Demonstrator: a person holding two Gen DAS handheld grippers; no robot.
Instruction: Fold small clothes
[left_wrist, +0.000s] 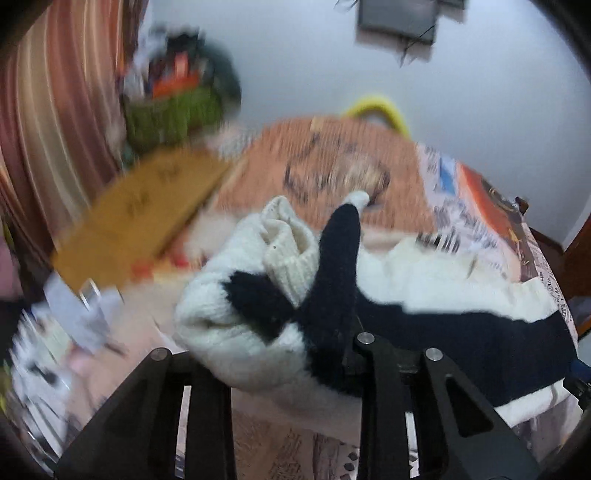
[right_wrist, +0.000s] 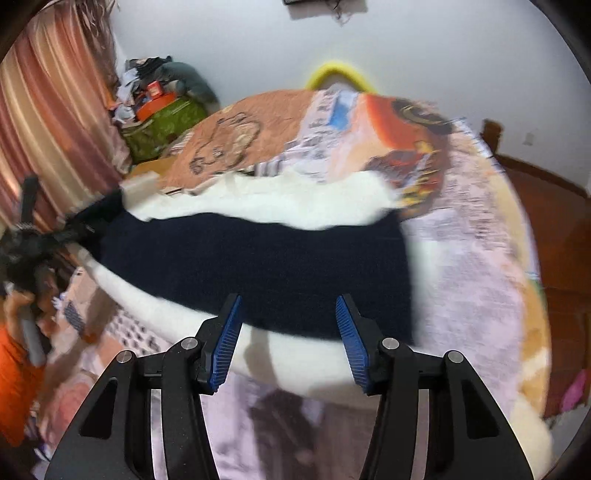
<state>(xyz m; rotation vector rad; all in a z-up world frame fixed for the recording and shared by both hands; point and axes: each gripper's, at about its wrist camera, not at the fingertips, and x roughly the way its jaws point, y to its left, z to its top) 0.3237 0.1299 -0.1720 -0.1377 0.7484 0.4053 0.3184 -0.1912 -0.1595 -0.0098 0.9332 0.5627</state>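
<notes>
A bed (right_wrist: 480, 236) is bearing a black-and-white sweater (right_wrist: 258, 266), lying spread across it. The left gripper (left_wrist: 295, 354) is pinching a bunched sleeve (left_wrist: 291, 266), lifting it. The right gripper (right_wrist: 288, 336) is hovering spread over the sweater's near edge.

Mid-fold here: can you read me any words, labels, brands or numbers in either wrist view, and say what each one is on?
None can be read.
Cardboard box: dark printed marks, too blurred by motion.
Bedspread: newsprint-style lines of text, too small and smeared.
Sweater: black and white knit, no label showing.
</notes>
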